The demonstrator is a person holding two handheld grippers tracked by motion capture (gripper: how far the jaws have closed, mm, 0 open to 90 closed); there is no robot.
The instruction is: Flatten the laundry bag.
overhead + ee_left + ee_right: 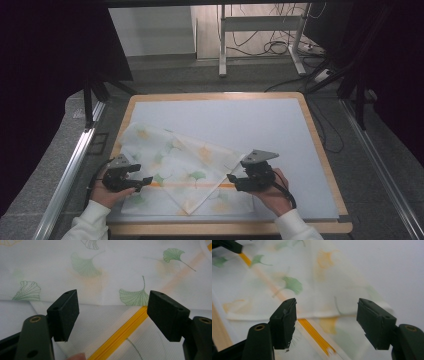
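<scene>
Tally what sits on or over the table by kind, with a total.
Leaf-print cloth: 1
White mat: 1
Handheld grippers, both open: 2 (left gripper, right gripper)
Total: 4

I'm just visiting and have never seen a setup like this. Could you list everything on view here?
cloth: one, white with green and orange leaf print and an orange stripe, partly folded, near left of the mat
mat: one, pale grey, covering the table top
table: one, light wood rim
metal frame: one, pale grey, on the floor behind the table, cables around it
left gripper: one, black, jaws open over the cloth
right gripper: one, black, jaws open over the cloth
sleeves: two, white, bottom edge
</scene>
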